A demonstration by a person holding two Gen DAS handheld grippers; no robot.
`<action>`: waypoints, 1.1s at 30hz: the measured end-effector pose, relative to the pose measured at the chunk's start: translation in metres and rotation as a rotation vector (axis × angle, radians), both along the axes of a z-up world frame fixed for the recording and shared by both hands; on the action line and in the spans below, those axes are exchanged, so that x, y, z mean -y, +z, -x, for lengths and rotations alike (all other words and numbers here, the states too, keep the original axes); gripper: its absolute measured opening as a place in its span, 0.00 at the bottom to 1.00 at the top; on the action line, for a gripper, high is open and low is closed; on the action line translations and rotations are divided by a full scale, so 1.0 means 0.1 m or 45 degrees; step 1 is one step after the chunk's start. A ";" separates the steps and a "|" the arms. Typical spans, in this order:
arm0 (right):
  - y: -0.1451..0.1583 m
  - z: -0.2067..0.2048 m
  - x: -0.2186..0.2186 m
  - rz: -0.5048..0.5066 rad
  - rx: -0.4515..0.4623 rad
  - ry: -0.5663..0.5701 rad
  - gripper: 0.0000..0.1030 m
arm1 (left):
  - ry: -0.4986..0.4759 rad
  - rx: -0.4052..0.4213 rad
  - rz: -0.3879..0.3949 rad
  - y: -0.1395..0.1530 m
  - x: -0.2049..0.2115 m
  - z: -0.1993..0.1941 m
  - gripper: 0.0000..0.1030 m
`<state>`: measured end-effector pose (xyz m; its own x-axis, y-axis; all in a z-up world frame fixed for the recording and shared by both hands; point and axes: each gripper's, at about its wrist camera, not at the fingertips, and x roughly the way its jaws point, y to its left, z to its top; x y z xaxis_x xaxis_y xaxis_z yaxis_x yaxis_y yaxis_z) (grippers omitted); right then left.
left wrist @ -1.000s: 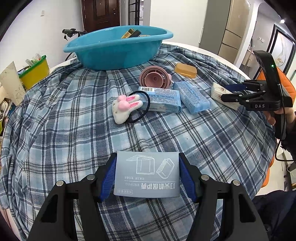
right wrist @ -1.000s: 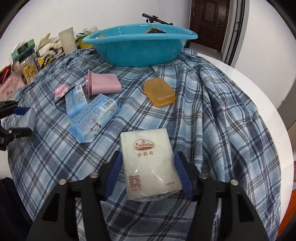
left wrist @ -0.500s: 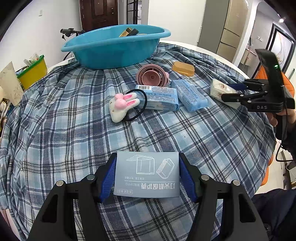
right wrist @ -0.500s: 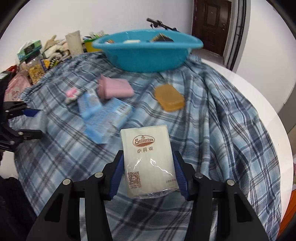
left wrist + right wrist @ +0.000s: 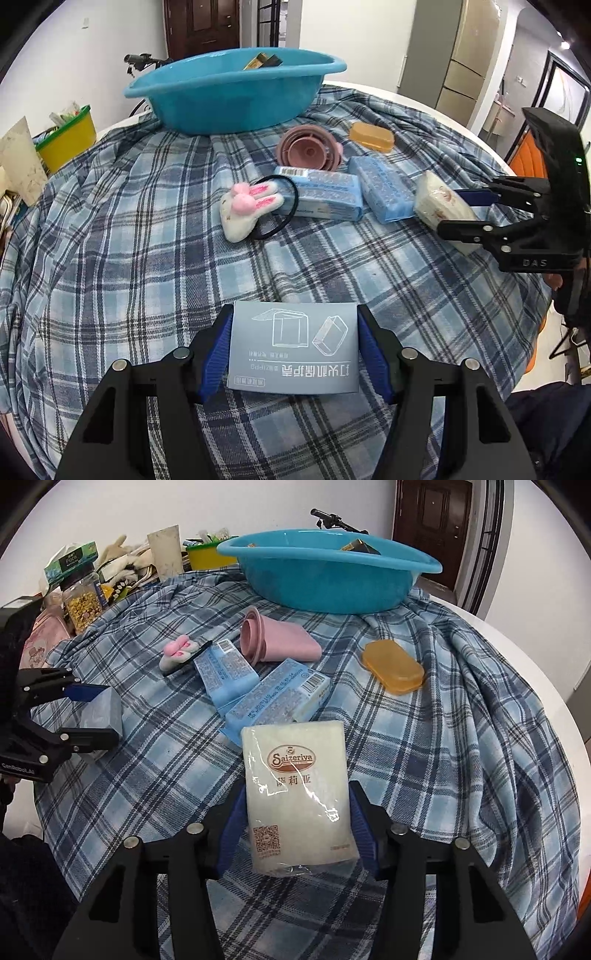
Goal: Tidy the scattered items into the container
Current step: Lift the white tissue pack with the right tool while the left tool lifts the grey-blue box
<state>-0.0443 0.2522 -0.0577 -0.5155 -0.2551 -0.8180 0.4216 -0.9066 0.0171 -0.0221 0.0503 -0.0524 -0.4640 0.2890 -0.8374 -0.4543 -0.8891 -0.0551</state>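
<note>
We've got the grey card box (image 5: 293,349) clamped in left jaws, wipes pack (image 5: 297,797) in right w/ jaws easing slightly. Basin (image 5: 236,96) holds few items; approx six remain on table (image 5: 122,258).

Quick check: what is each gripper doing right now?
Left gripper: shut on the grey box.
Right gripper: holding the napkin pack, jaws opening slightly.
</note>
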 end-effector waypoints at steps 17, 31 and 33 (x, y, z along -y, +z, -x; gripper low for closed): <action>0.02 0.00 0.00 0.004 -0.024 -0.003 0.48 | -0.024 -0.012 0.029 -0.06 -0.05 -0.03 0.64; 0.39 -0.14 0.09 0.030 -0.261 -0.217 0.48 | 0.086 -0.195 0.007 0.24 -0.07 -0.05 0.64; 0.43 -0.17 0.10 0.040 -0.267 -0.226 0.48 | 0.094 -0.205 -0.018 0.28 -0.06 -0.05 0.64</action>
